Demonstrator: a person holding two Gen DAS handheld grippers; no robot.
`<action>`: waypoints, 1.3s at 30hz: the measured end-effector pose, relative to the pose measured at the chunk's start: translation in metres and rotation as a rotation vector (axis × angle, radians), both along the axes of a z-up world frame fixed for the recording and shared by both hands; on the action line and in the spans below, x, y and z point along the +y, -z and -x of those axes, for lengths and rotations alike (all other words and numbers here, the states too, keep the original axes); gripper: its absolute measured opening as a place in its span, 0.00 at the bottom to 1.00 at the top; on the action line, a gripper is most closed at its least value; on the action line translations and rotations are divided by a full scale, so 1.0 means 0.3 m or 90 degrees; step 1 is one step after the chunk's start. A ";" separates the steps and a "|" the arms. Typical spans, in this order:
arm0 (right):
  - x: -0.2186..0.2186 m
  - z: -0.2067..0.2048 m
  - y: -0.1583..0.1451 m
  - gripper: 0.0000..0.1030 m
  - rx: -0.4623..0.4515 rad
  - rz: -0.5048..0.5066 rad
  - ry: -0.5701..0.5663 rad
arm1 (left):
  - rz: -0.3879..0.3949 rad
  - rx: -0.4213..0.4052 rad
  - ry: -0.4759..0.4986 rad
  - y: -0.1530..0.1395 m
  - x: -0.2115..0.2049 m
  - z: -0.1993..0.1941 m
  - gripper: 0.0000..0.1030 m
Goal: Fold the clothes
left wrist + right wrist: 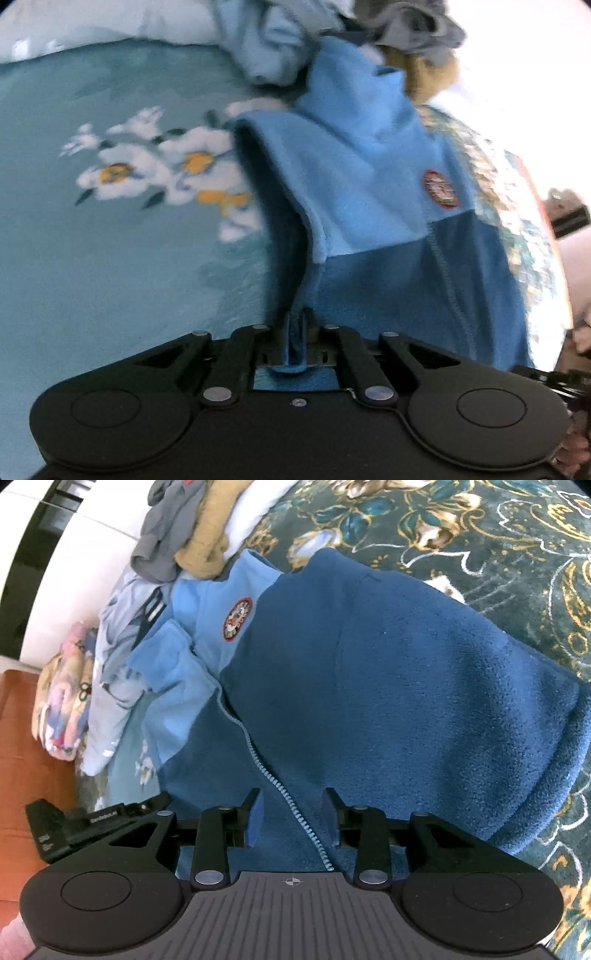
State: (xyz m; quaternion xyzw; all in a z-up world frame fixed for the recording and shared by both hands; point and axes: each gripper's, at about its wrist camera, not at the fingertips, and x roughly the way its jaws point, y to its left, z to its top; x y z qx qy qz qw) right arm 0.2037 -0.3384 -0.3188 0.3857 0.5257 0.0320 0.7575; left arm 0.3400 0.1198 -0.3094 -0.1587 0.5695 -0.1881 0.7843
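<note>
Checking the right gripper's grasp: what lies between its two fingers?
In the right wrist view, the blue fleece jacket lies between the right gripper's open fingers, its zipper running through the gap.

Two-tone fleece jacket [406, 686], dark blue body with light blue collar and shoulder, spread front-up on the floral bedspread. Round red-rimmed badge [237, 619] on the chest, pale zipper [280, 786] running down the front. One hem edge [295, 332] lifted, seemingly doubled over, though blurred.

Fuzzy matt fleece jacket [406, 686]
</note>
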 end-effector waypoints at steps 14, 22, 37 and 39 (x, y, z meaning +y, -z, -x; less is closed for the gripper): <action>-0.175 0.089 -0.145 0.37 -0.014 0.069 0.004 | 0.067 0.039 -0.189 -0.097 0.019 0.281 0.39; -0.362 0.199 -0.117 0.40 0.044 0.150 0.028 | 0.075 0.145 -0.268 0.018 -0.069 0.484 0.48; -0.620 0.087 0.077 0.50 0.068 0.019 -0.051 | 0.189 0.172 -0.391 0.072 -0.076 0.725 0.51; -0.638 0.065 0.089 0.51 0.069 -0.021 -0.069 | 0.207 0.169 -0.399 0.080 -0.070 0.740 0.51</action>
